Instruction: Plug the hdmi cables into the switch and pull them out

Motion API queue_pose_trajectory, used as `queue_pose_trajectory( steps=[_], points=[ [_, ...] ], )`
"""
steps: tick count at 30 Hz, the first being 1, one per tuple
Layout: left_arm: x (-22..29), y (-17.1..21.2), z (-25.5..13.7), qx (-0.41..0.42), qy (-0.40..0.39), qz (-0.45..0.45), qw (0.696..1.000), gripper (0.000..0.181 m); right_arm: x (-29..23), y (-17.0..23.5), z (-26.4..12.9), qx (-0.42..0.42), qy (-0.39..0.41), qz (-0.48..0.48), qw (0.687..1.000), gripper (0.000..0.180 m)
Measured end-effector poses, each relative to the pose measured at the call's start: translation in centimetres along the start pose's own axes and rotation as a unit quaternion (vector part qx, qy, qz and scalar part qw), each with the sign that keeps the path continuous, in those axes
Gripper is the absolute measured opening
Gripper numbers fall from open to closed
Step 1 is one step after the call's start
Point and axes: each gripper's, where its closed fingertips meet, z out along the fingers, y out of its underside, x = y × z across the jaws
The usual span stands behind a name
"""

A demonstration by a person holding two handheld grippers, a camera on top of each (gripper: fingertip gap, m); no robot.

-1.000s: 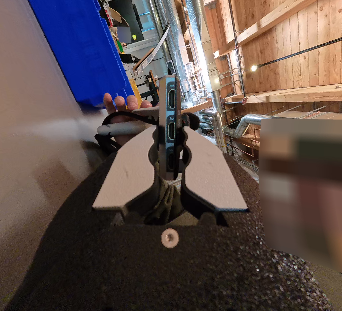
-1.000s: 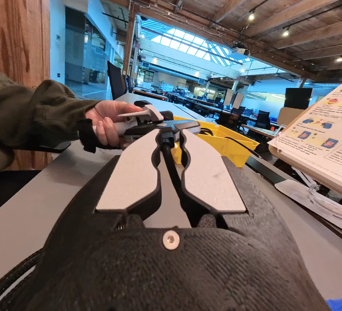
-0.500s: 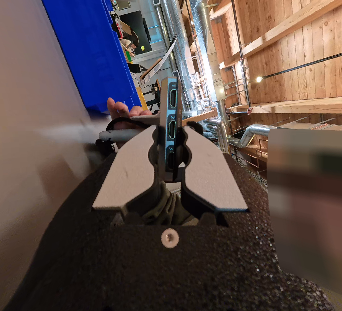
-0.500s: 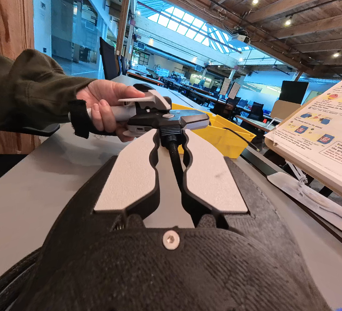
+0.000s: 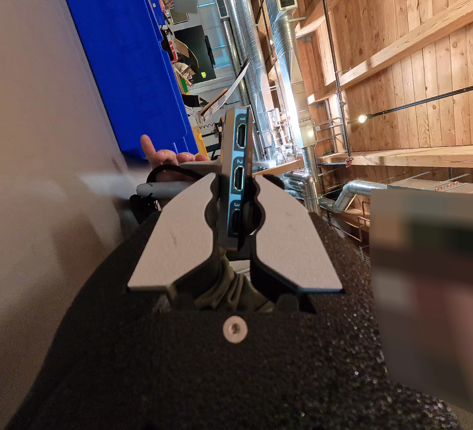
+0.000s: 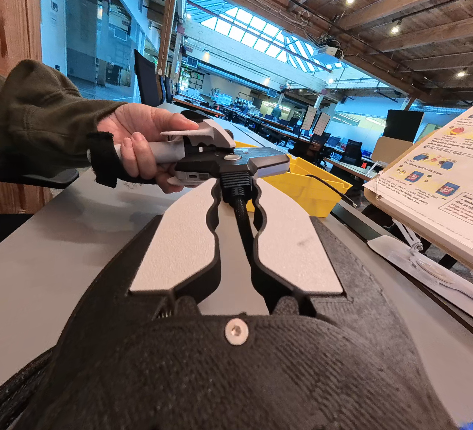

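In the left wrist view my left gripper (image 5: 235, 183) is shut on the switch (image 5: 236, 151), a slim grey box held on edge, with three ports facing the camera. The upper two ports are empty; the third sits half hidden between the fingers. In the right wrist view my right gripper (image 6: 235, 187) is shut on the ribbed black plug (image 6: 234, 180) of a braided HDMI cable (image 6: 243, 223). The plug's front end reaches the left gripper (image 6: 230, 159), which a hand (image 6: 143, 146) holds just ahead. Where plug and switch meet is hidden.
Both grippers are above a grey table (image 6: 64, 238). A yellow bin (image 6: 307, 187) stands behind the left gripper. An instruction sheet on a tilted board (image 6: 422, 182) is at the right. A blue bin (image 5: 122, 59) shows in the left wrist view.
My right gripper has carried the plug forward, close up to the left gripper and the switch. The left gripper keeps its hold on the switch and has tilted slightly.
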Motion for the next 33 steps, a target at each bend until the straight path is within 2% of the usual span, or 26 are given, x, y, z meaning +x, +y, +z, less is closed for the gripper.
queue_pose_trajectory(
  steps=[6,33],
  points=[
    [0.1,-0.1,0.0,0.003,-0.005,0.01,1.0,0.023,-0.1,0.3,0.3,-0.015,0.013,-0.015,1.0,0.023],
    [-0.5,-0.7,0.4,0.024,-0.037,0.028,0.999,0.022,0.1,1.1,0.2,-0.025,0.0,0.025,0.999,0.022]
  ],
)
